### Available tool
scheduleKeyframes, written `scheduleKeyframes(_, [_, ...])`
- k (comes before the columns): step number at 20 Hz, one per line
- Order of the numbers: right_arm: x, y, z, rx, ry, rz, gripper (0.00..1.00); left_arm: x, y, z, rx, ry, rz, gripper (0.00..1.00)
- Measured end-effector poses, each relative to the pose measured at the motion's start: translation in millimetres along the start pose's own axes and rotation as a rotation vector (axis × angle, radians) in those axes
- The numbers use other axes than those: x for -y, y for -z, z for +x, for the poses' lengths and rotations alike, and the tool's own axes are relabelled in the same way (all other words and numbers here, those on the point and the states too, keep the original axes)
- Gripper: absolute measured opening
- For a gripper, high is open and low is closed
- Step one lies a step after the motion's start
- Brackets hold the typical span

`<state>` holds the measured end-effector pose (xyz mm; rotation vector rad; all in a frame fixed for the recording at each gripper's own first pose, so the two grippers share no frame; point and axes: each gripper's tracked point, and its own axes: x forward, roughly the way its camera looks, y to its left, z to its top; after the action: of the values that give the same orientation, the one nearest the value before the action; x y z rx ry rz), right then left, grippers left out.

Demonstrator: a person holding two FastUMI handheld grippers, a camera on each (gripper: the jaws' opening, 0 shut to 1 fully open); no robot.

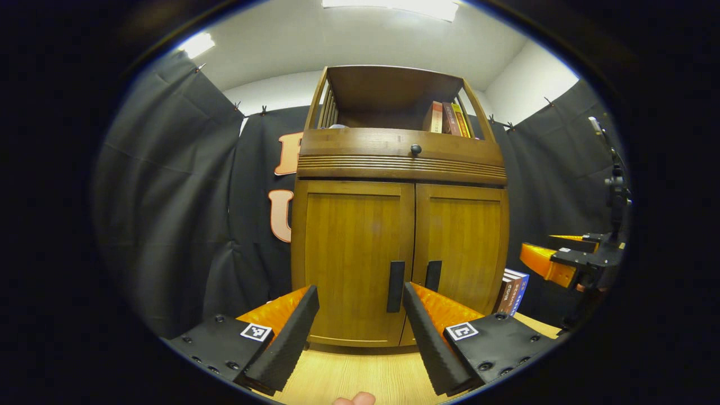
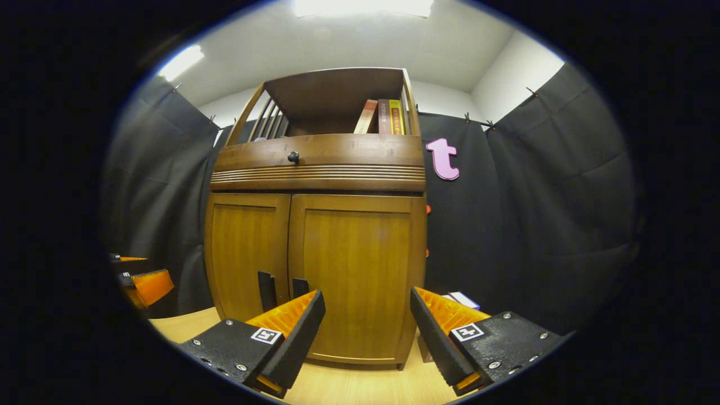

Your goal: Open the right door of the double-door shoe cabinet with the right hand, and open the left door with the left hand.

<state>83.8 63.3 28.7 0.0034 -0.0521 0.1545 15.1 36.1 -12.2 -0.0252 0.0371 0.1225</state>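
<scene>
Brown wooden double-door shoe cabinet, both doors closed. Left gripper: level, facing left door, fingers wide apart, empty. Right gripper: level, facing right door, fingers wide apart, empty.

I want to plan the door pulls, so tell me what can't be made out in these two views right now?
- Cabinet inside: hidden behind both shut doors, in both views.
- Right door's handle, right gripper view: lower end hidden by the right tongs.
- Books beside the cabinet, left gripper view: partly behind the cabinet's side; titles too small.
</scene>
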Motion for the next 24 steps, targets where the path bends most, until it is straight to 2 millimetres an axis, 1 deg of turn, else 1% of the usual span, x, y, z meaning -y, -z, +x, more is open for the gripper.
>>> scheduleKeyframes(4, [-33, 5, 54, -0.013, -0.088, 0.074, 0.94, -6, -4, -6, 0.006, -0.012, 0.006, 0.96])
scheduleKeyframes(5, [-42, 8, 66, -0.018, -0.107, 0.082, 0.94, -7, -5, -6, 0.004, -0.014, 0.006, 0.96])
scheduleKeyframes(6, [-52, 12, 77, -0.020, -0.125, 0.079, 0.94, -8, -4, -8, 0.001, -0.015, 0.006, 0.94])
scheduleKeyframes(7, [-61, 18, 89, -0.026, -0.135, 0.066, 0.94, -9, -4, -8, -0.002, -0.019, 0.008, 0.94])
scheduleKeyframes(8, [-68, 26, 100, -0.033, -0.141, 0.047, 0.94, -10, -3, -8, -0.003, -0.024, 0.009, 0.97])
scheduleKeyframes(9, [-76, 37, 111, -0.048, -0.145, 0.027, 0.94, -10, -2, -8, -0.007, -0.025, 0.008, 0.95])
scheduleKeyframes(10, [-82, 47, 124, -0.065, -0.142, 0.004, 0.94, -10, -2, -9, -0.009, -0.026, 0.005, 0.97])
scheduleKeyframes(12, [-88, 67, 144, -0.087, -0.128, -0.045, 0.94, -12, -2, -13, -0.010, -0.034, 0.004, 0.96])
scheduleKeyframes(13, [-89, 74, 150, -0.091, -0.114, -0.062, 0.94, -14, -2, -13, -0.009, -0.039, 0.003, 0.96])
scheduleKeyframes(14, [-91, 79, 153, -0.093, -0.104, -0.066, 0.94, -17, -2, -14, -0.009, -0.046, 0.002, 0.94])
scheduleKeyframes(15, [-92, 87, 156, -0.097, -0.093, -0.064, 0.94, -19, -2, -15, -0.009, -0.052, 0.001, 0.96])
scheduleKeyframes(16, [-95, 93, 161, -0.104, -0.089, -0.059, 0.94, -21, -2, -17, -0.010, -0.058, 0.001, 0.94])
scheduleKeyframes(17, [-96, 98, 163, -0.112, -0.087, -0.057, 0.94, -23, -3, -18, -0.011, -0.064, 0.004, 0.96])
scheduleKeyframes(19, [-99, 106, 167, -0.121, -0.076, -0.061, 0.94, -27, -4, -18, -0.008, -0.074, 0.002, 0.97])
scheduleKeyframes(20, [-99, 111, 169, -0.124, -0.065, -0.067, 0.97, -29, -6, -19, -0.005, -0.076, -0.001, 0.96])
scheduleKeyframes(21, [-100, 114, 171, -0.126, -0.056, -0.072, 0.94, -31, -6, -19, -0.003, -0.079, -0.001, 0.96])
scheduleKeyframes(22, [-100, 118, 174, -0.133, -0.053, -0.077, 0.94, -33, -7, -19, 0.000, -0.083, 0.001, 0.95])
scheduleKeyframes(23, [-99, 123, 174, -0.141, -0.050, -0.079, 0.89, -35, -8, -19, 0.005, -0.085, 0.003, 0.95])
scheduleKeyframes(24, [-100, 119, 175, -0.120, -0.042, -0.081, 0.85, -36, -9, -19, 0.010, -0.084, 0.004, 0.95])
